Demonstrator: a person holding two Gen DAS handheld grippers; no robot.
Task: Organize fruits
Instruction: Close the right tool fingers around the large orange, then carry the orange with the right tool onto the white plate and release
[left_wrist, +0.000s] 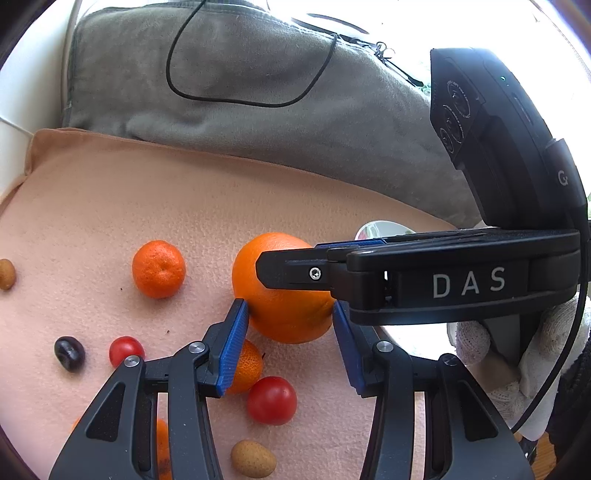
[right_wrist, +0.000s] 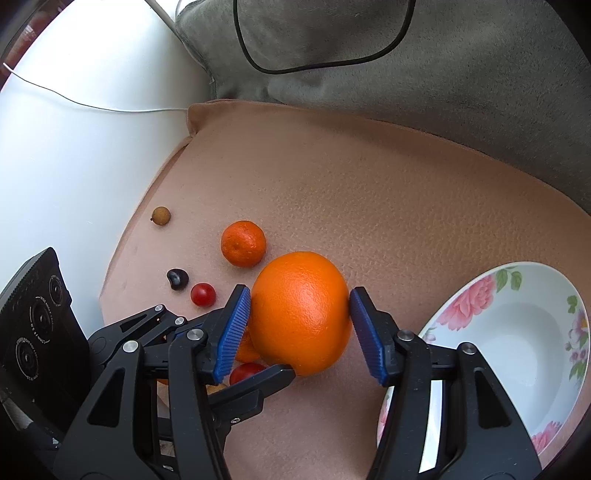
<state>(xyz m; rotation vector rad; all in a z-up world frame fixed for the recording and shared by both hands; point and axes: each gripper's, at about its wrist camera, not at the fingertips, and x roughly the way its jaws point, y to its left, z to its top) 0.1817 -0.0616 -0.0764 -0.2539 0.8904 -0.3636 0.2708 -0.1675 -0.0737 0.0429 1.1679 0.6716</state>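
Note:
A large orange (left_wrist: 284, 295) (right_wrist: 301, 314) sits on the peach cloth (left_wrist: 147, 203) (right_wrist: 369, 184). Both grippers close around it. My left gripper (left_wrist: 291, 332) has its blue pads against the orange's two sides. My right gripper (right_wrist: 300, 317) also has its pads against the orange's sides; in the left wrist view its finger (left_wrist: 288, 273) crosses in front of the orange. A mandarin (left_wrist: 159, 268) (right_wrist: 243, 243) lies left of the orange. A second mandarin (left_wrist: 245, 365) sits partly hidden behind my left finger. A floral bowl (right_wrist: 517, 332) stands at the right.
Two cherry tomatoes (left_wrist: 271, 400) (left_wrist: 125, 350), a dark grape (left_wrist: 69, 353) (right_wrist: 177, 278) and tan longans (left_wrist: 253, 459) (right_wrist: 161, 215) lie scattered on the cloth. A grey cushion (left_wrist: 240, 92) with a black cable (left_wrist: 177, 74) lies behind. A white surface (right_wrist: 74, 147) borders the left.

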